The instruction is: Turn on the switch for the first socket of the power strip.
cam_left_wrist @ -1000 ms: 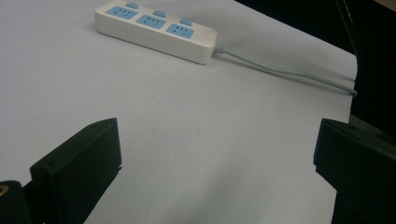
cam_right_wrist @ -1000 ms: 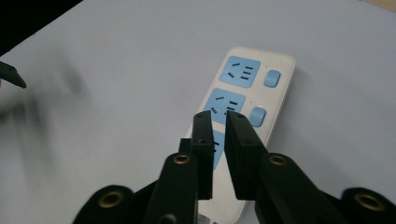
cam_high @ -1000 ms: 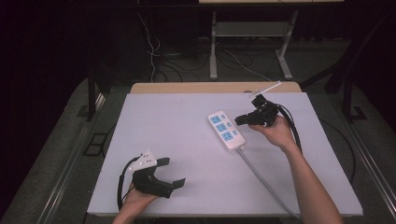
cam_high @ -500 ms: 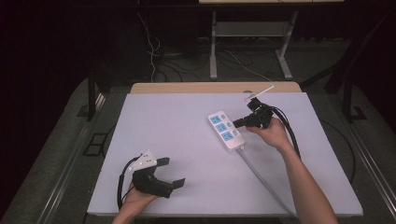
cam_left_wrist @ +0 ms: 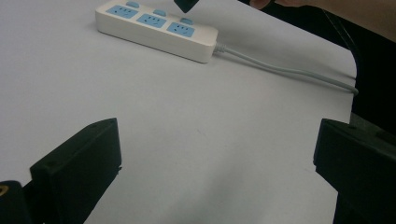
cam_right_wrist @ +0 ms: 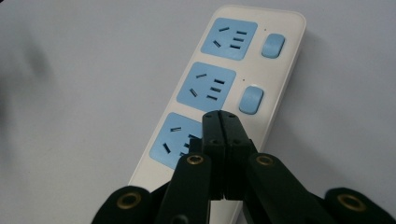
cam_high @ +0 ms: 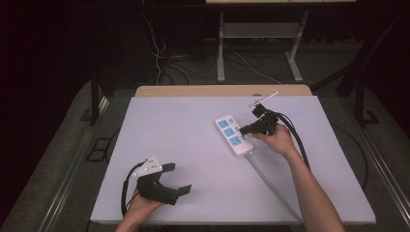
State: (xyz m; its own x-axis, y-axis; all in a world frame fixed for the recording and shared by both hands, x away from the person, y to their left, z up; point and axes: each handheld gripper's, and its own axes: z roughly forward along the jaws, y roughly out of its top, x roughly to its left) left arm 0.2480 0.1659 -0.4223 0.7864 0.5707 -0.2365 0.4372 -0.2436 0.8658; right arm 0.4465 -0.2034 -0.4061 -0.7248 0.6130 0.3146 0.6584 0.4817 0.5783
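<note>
Likely pressing a switch: right gripper (cam_right_wrist: 219, 116), jaws pressed together, hovers over power strip (cam_high: 234, 135) at table's far right. Aim tips squarely at the nearest button, push straight. Left gripper (cam_high: 175, 177) spread, idle.

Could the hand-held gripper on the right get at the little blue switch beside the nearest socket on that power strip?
Probably yes. The right hand-held gripper is shut and poised just above the power strip, over its nearest socket. Nothing lies between its tips and that end; the nearest switch itself is hidden behind the jaws.
</note>
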